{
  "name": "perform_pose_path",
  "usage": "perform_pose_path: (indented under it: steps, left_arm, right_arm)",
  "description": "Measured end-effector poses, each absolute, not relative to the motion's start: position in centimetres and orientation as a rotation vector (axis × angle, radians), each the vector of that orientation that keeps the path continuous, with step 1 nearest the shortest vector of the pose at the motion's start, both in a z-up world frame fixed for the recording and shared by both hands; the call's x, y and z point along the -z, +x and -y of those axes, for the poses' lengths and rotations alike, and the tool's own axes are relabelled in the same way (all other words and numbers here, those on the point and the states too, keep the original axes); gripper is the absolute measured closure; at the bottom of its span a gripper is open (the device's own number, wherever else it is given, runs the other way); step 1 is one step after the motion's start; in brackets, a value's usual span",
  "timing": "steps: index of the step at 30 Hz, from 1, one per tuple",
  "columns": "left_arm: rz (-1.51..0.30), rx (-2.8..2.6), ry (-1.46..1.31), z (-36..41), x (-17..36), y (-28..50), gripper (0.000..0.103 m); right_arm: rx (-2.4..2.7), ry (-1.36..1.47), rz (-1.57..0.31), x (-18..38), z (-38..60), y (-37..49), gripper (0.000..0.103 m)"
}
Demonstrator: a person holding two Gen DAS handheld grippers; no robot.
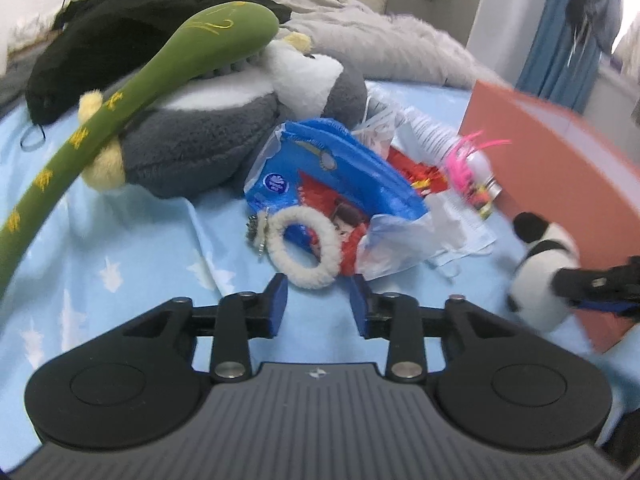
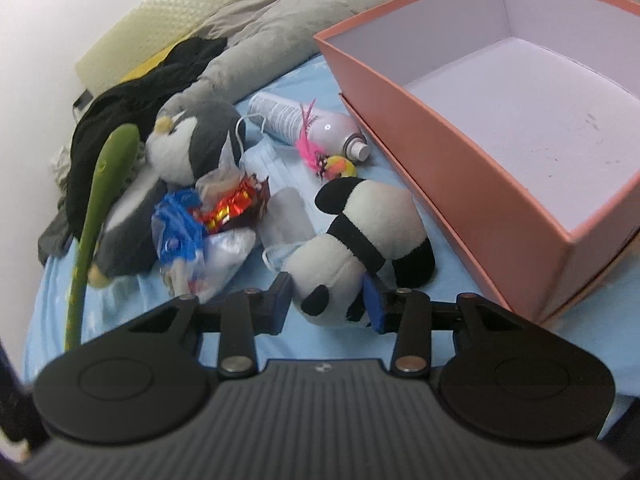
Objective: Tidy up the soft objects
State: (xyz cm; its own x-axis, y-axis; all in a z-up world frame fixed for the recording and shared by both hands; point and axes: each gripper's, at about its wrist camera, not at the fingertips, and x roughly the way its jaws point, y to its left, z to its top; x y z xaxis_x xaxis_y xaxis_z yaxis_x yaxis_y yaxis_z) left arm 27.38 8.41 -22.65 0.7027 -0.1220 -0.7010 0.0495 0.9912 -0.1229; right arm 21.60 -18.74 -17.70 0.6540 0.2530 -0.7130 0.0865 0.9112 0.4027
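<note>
Item: your right gripper (image 2: 326,300) clamped the panda plush (image 2: 360,240) by its head; left gripper (image 1: 319,304) stood apart, empty. Risk: the plush slipping short of the box (image 2: 440,128).

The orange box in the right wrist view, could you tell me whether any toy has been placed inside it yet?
No: the orange box shows only its bare pale floor, while the panda plush lies outside it on the blue sheet.

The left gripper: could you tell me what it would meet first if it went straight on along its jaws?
Most likely the fluffy white ring lying just ahead of the left gripper, with the blue packet behind it; depth is hard to judge.
</note>
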Motion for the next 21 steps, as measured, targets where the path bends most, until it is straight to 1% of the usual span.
perform_pose_path:
  steps: [7, 10, 11, 12, 14, 21]
  left_arm:
    - [-0.797, 0.121, 0.059, -6.4, 24.0, 29.0, 0.063]
    - [-0.782, 0.113, 0.096, -6.1, 24.2, 29.4, 0.065]
    - [-0.776, 0.112, 0.111, -6.0, 24.3, 29.4, 0.074]
    - [-0.772, 0.117, 0.126, -6.0, 24.3, 29.5, 0.085]
    - [-0.767, 0.125, 0.147, -5.8, 24.2, 29.4, 0.092]
    - [-0.735, 0.141, 0.107, -5.5, 22.4, 26.7, 0.093]
  right_arm:
    - [-0.153, 0.384, -0.880, 17.7, 19.3, 21.3, 0.061]
    - [-0.178, 0.365, -0.882, 17.5, 19.5, 21.2, 0.061]
    - [-0.183, 0.360, -0.884, 17.5, 19.6, 21.1, 0.061]
    - [-0.187, 0.358, -0.887, 17.5, 19.6, 21.1, 0.061]
    - [-0.196, 0.349, -0.887, 17.4, 19.6, 21.1, 0.061]
    - [-0.235, 0.297, -0.883, 17.0, 19.5, 20.3, 0.062]
